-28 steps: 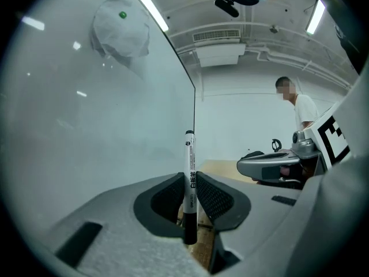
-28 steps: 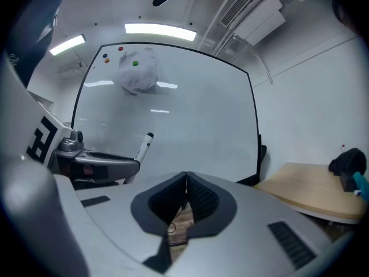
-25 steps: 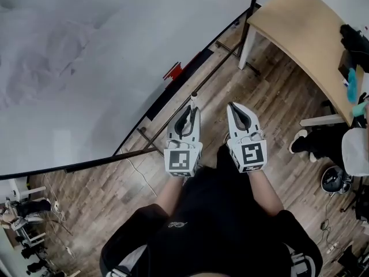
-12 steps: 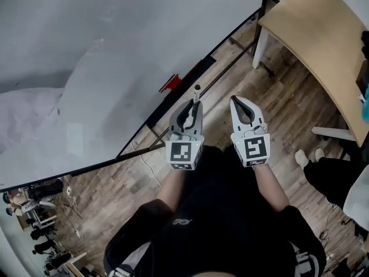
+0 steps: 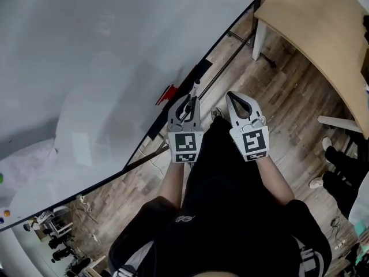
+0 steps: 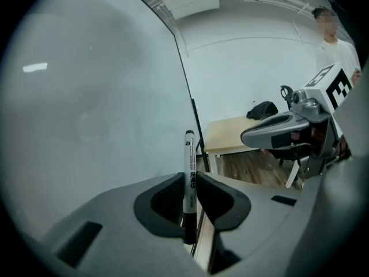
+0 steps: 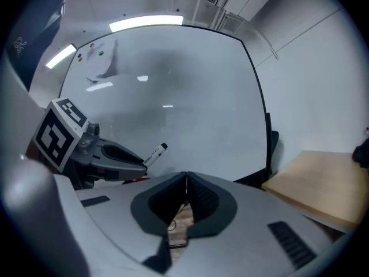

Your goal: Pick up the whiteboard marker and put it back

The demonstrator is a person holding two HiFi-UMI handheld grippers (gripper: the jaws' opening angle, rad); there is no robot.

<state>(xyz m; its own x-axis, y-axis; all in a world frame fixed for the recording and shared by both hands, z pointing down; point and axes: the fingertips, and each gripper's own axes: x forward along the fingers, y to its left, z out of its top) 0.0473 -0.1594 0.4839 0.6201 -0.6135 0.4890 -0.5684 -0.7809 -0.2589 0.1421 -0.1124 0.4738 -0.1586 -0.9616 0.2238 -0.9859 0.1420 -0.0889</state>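
My left gripper (image 5: 190, 101) is shut on a white whiteboard marker (image 6: 189, 178) with a black cap. The marker stands upright between the jaws and sticks out past the tips (image 5: 196, 87). It hangs close to the lower edge of the big whiteboard (image 5: 86, 68), beside the black tray (image 5: 185, 84) and a red eraser (image 5: 167, 93). My right gripper (image 5: 236, 98) is beside the left one, shut with nothing in it (image 7: 185, 180). The right gripper view shows the left gripper (image 7: 138, 165) with the marker (image 7: 155, 154) against the board.
A light wooden table (image 5: 314, 33) with white legs stands at the right. The whiteboard's black stand bars (image 5: 230, 59) run over the wooden floor (image 5: 288, 91). A person (image 6: 334, 45) stands at the far right in the left gripper view.
Both grippers moved toward the whiteboard's lower edge and a little down. The left gripper rolled, so the marker now points at the tray and the red eraser. The grip stays the same.
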